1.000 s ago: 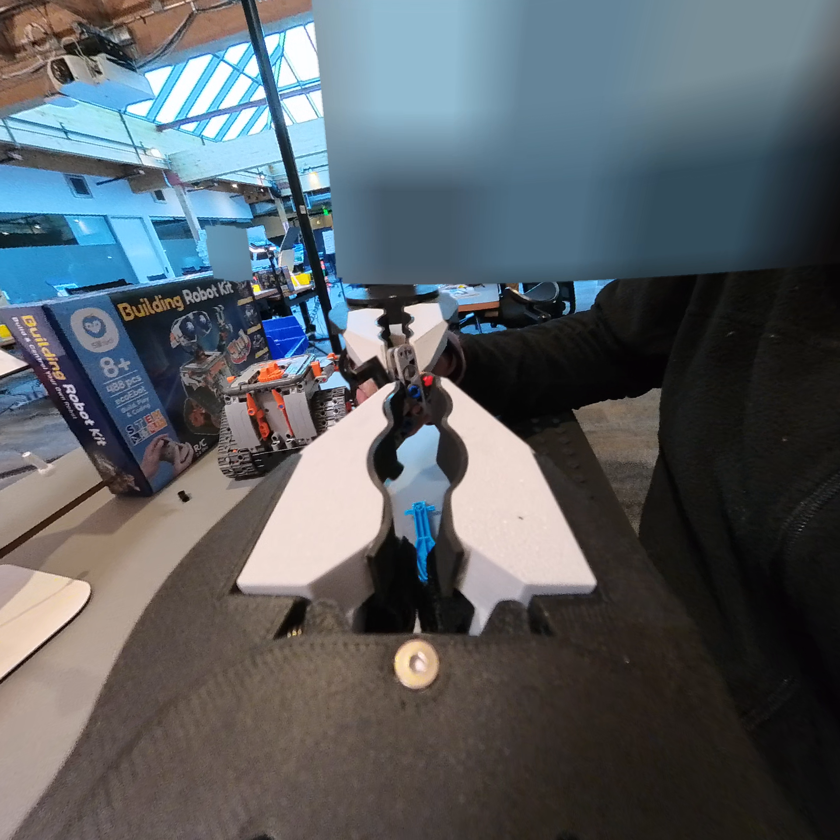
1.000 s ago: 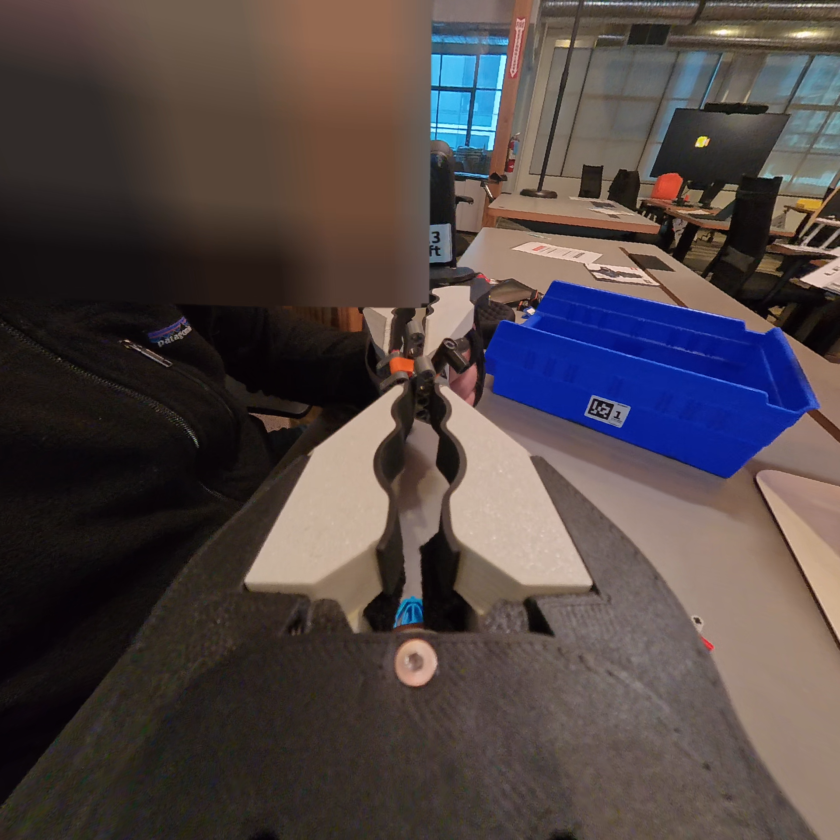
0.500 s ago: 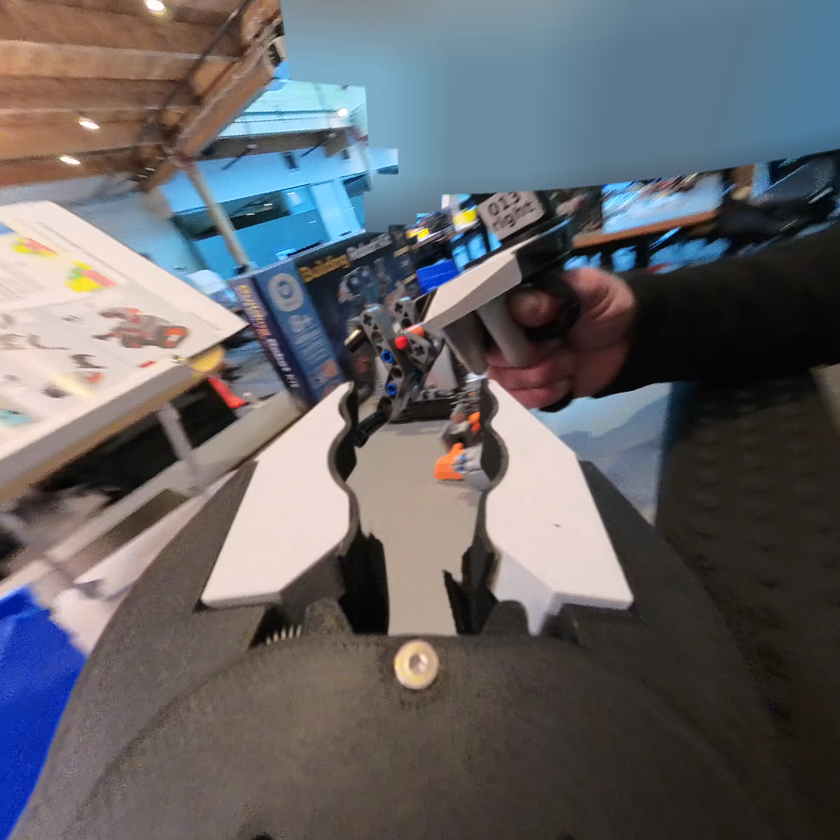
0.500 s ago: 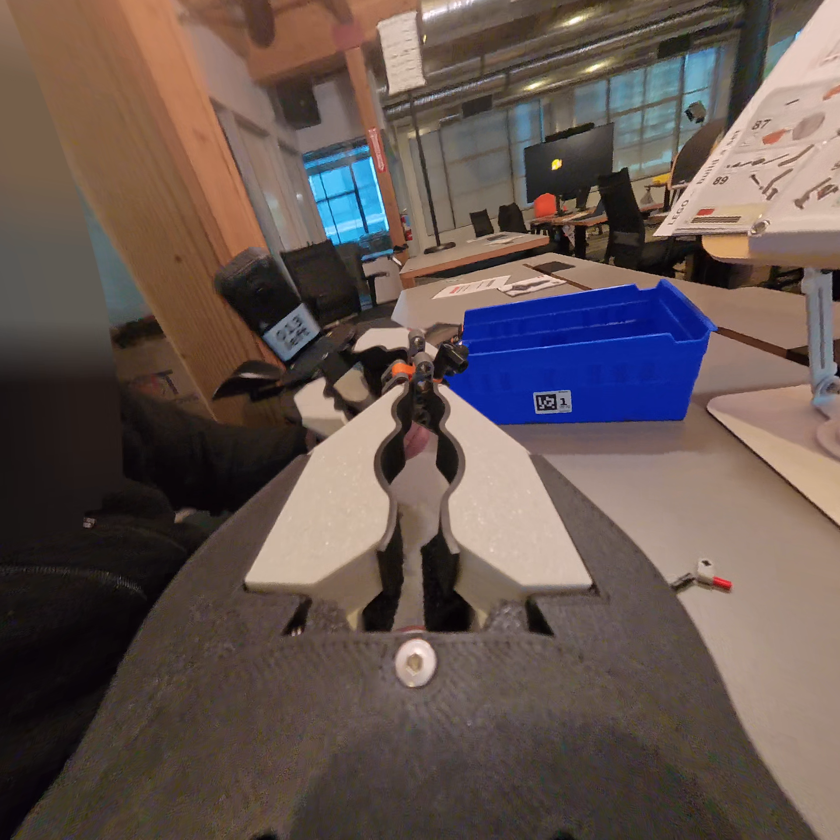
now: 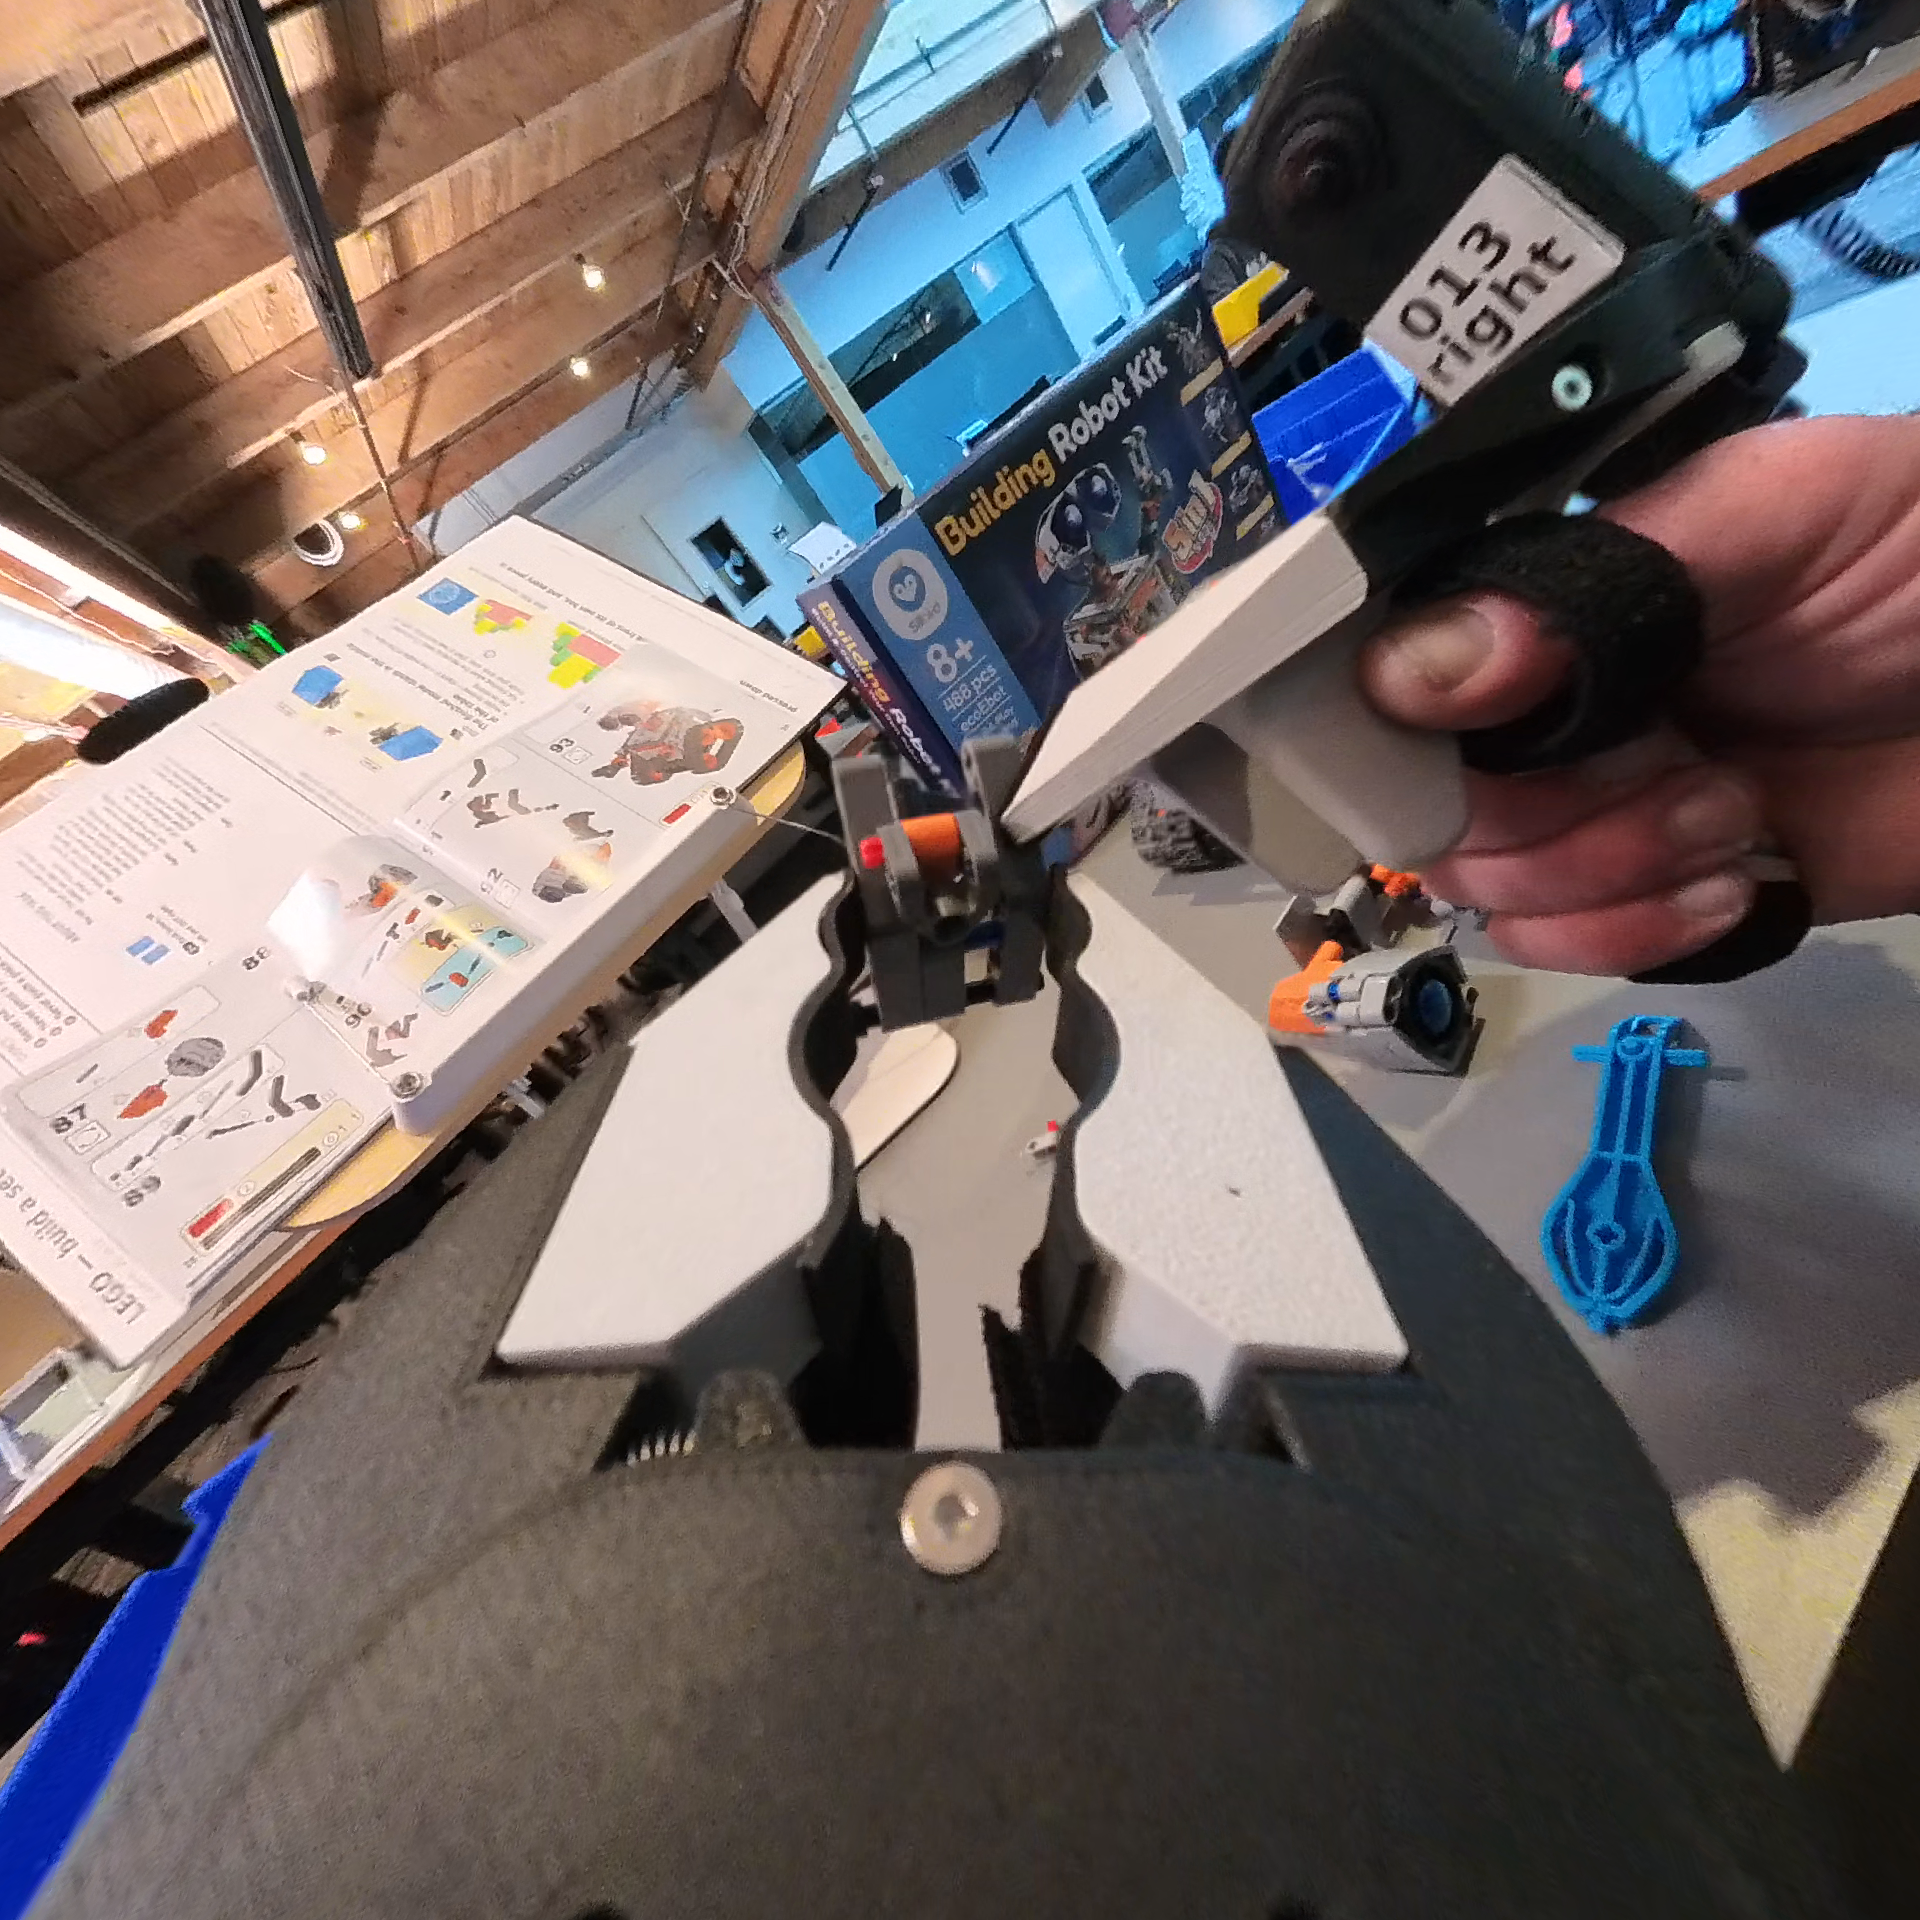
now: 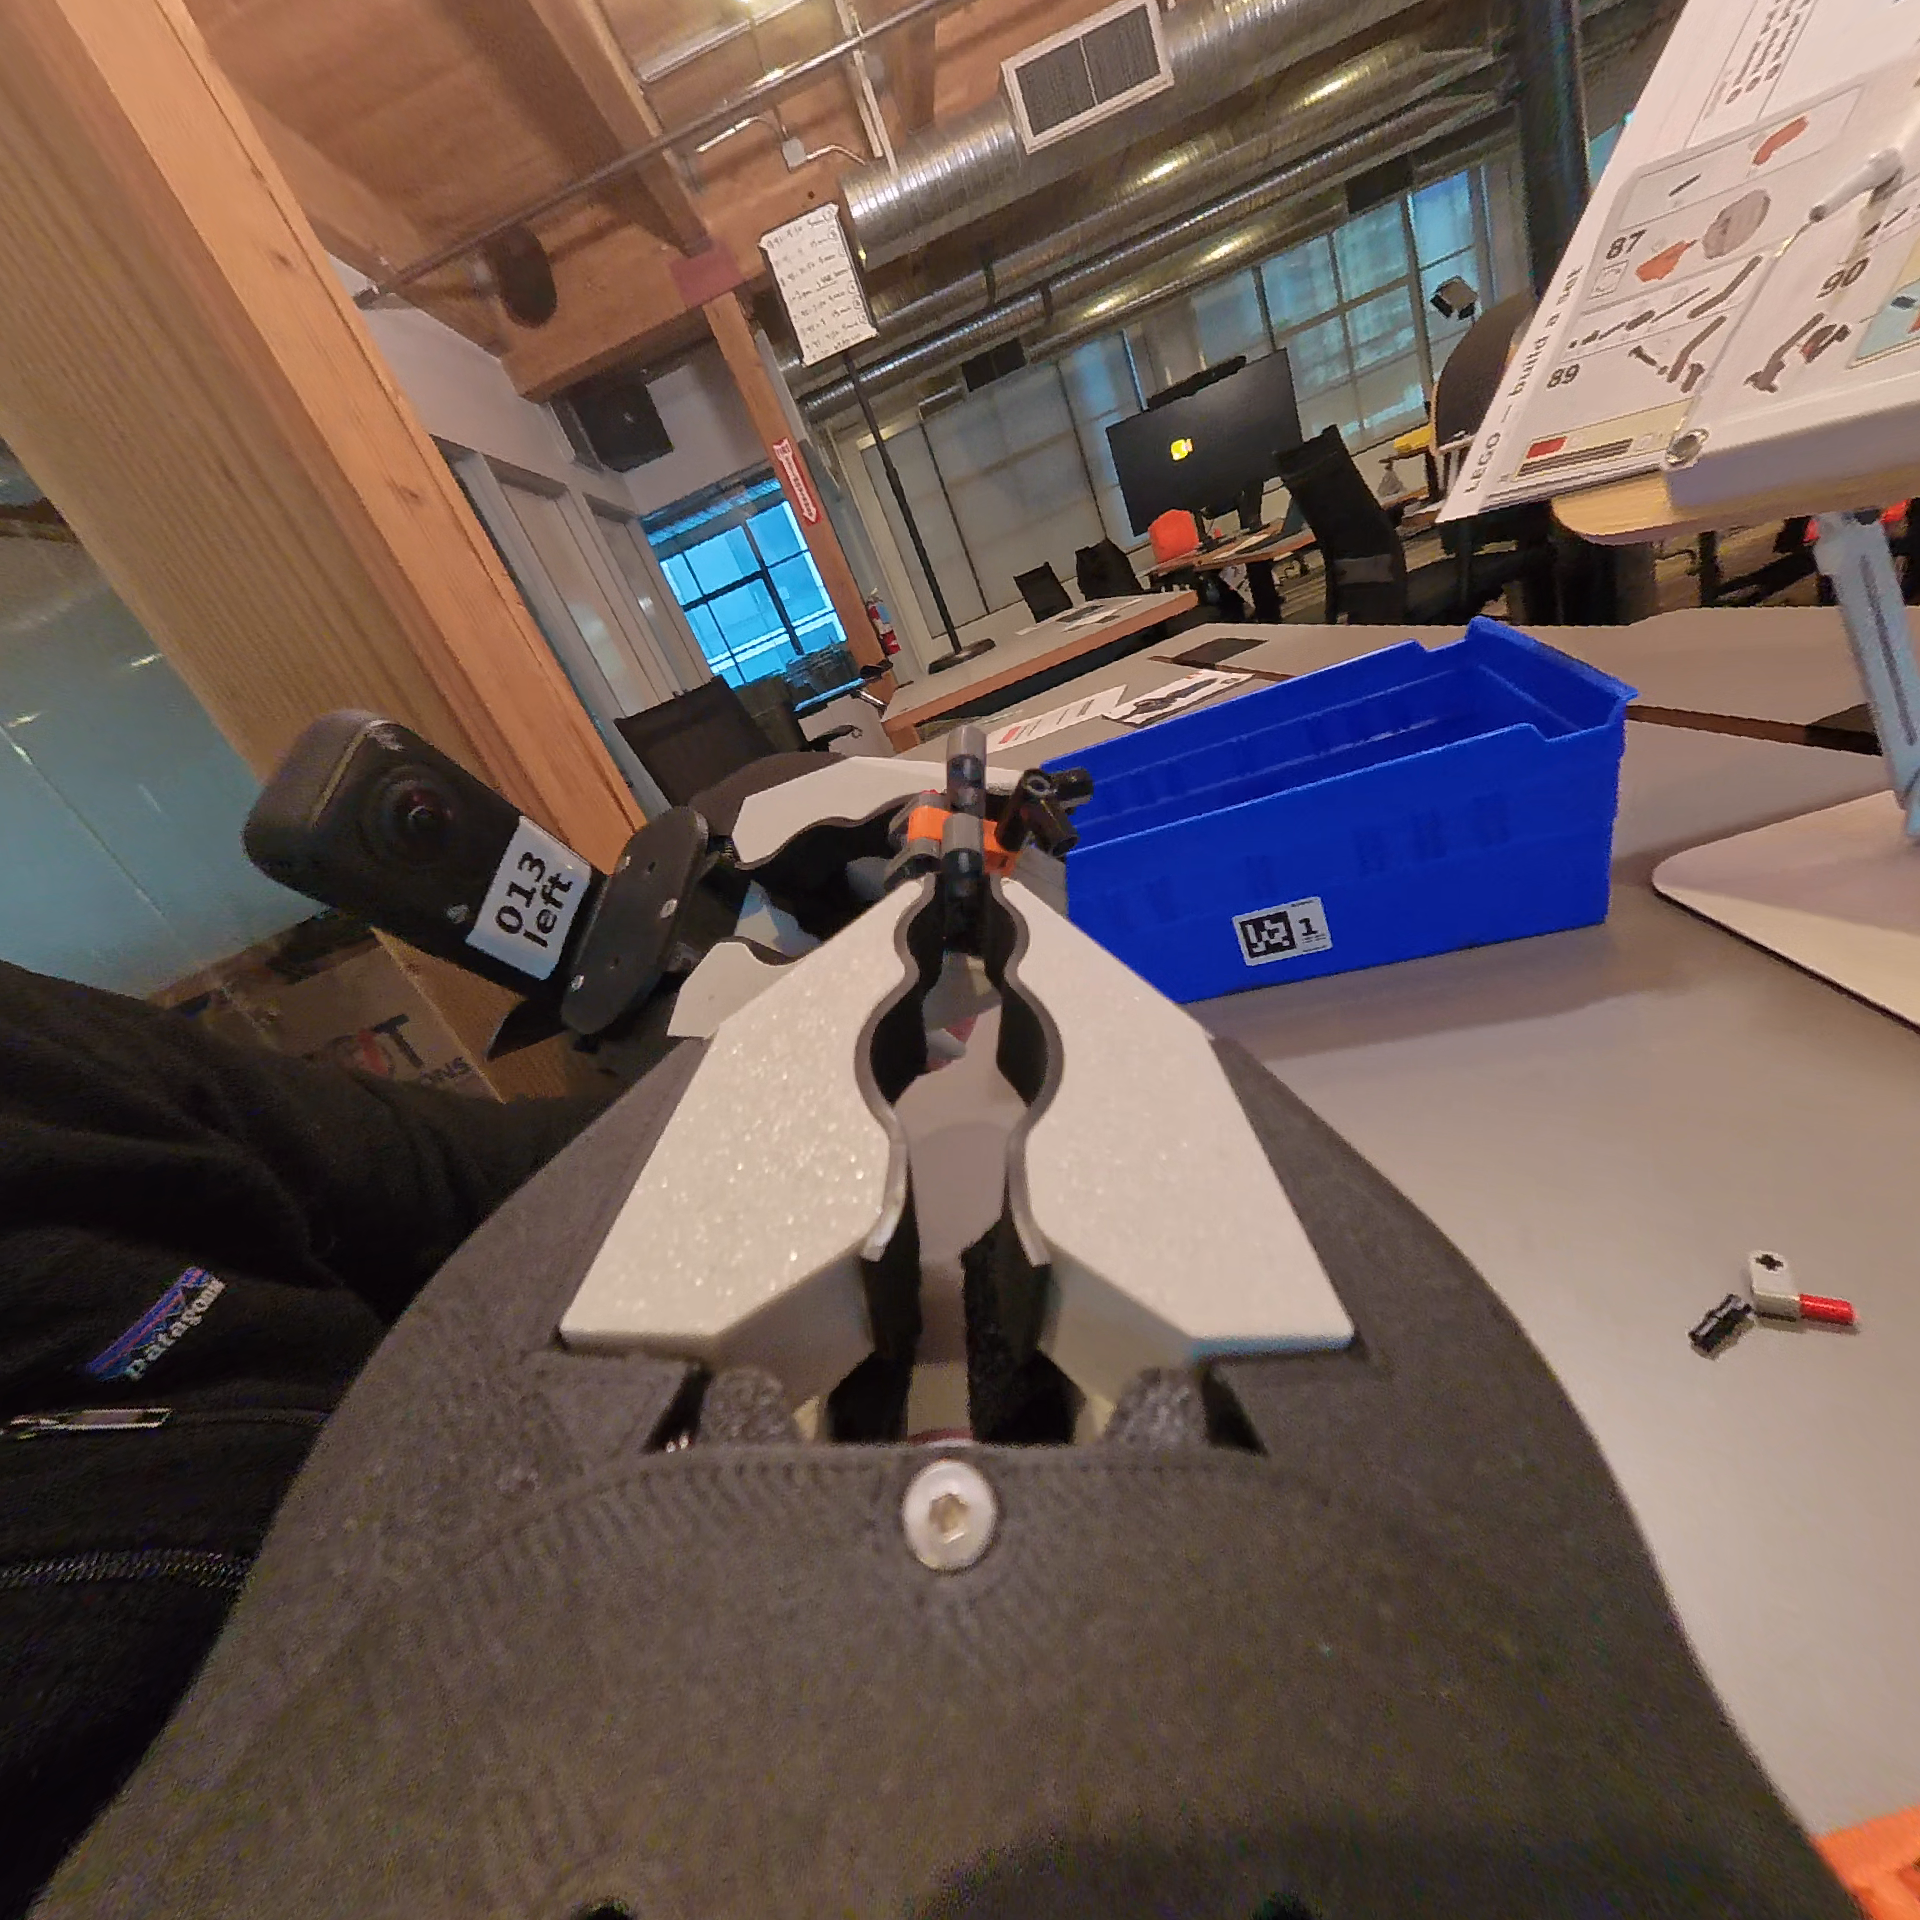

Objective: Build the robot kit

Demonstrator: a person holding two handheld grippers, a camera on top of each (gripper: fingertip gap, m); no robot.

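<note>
The left gripper (image 5: 945,925) is closed on a small grey brick assembly (image 5: 914,935) with an orange pin, which is held up off the table (image 6: 1455,1143) between its fingertips. The right gripper (image 6: 961,894) is clamped on the same piece from the other side, tips pinched on a narrow upright beam, so it's gripped from both ends.

An open instruction booklet (image 5: 395,831) is propped on a stand just to the left. The kit box (image 5: 1039,582) is seen behind it. A grey-and-orange sub-build (image 5: 1382,997) and a blue brick separator (image 5: 1610,1226) are lying on the table, a blue bin (image 6: 1351,831) is parked nearby, and loose pin pieces (image 6: 1787,1304) are left well apart.
</note>
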